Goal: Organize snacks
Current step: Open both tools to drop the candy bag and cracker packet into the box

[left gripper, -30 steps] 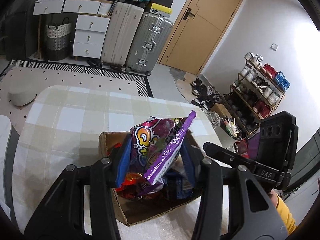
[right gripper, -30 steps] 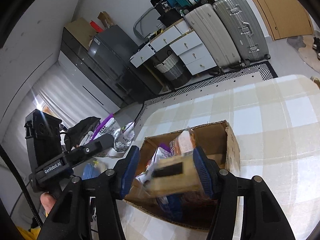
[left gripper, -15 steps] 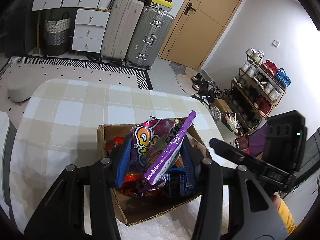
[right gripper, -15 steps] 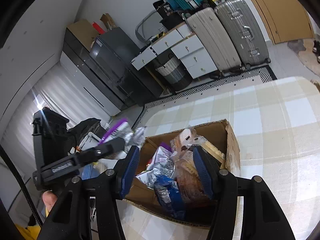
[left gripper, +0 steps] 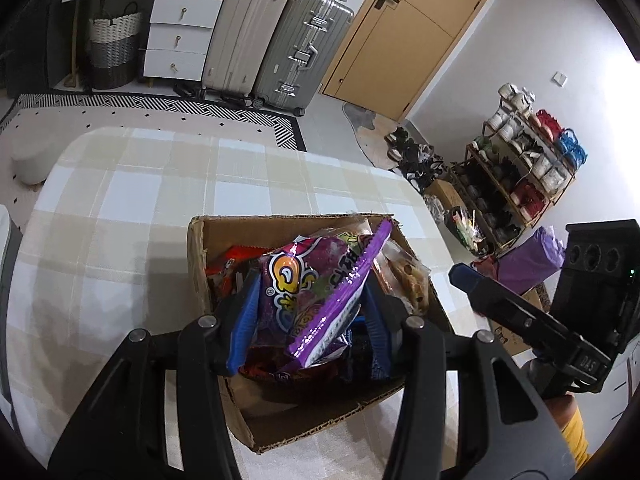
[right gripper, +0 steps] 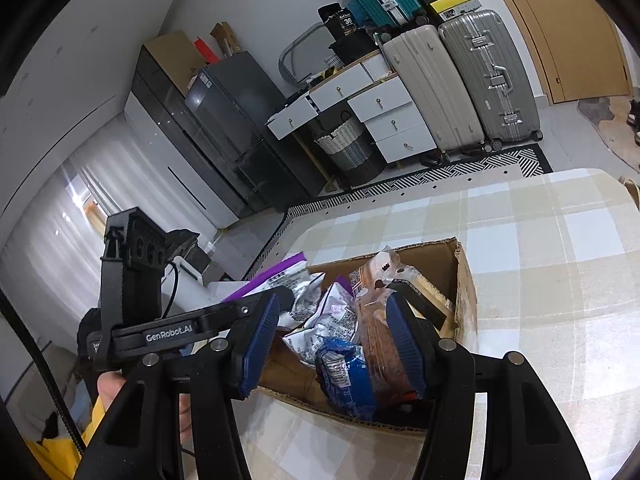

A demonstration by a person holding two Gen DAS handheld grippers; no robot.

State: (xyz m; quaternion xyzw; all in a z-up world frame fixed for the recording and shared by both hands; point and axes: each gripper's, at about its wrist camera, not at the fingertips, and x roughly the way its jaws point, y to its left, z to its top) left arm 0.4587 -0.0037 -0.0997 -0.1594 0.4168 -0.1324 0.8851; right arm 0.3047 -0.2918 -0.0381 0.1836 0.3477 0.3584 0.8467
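Reading the lettering first, you have "GenRobot.AI" in white along the side of your left gripper [right gripper: 276,308] as the right wrist camera sees it, and "DAS" on the body of your right gripper [left gripper: 460,274] in the left wrist view; the purple snack bag [left gripper: 316,300] carries cartoon lettering in yellow and white that you cannot make out, and a black box on the far shelf shows "36". Your left gripper [left gripper: 310,320] points steeply down over the cardboard box [left gripper: 200,264] with its blue pads [left gripper: 244,328] pressed against both sides of the purple snack bag, which stands tilted above the other packets. Your right gripper [right gripper: 334,344] angles down more gently at the box's near edge, its pads apart with nothing between them, over a blue packet [right gripper: 344,376] and a brown wrapped cake [right gripper: 376,332] lying inside. The box sits on the checked tablecloth [left gripper: 132,200], open-topped and crowded with packets. Your hand [right gripper: 116,390] grips the left tool's handle, a yellow sleeve [right gripper: 52,456] below it
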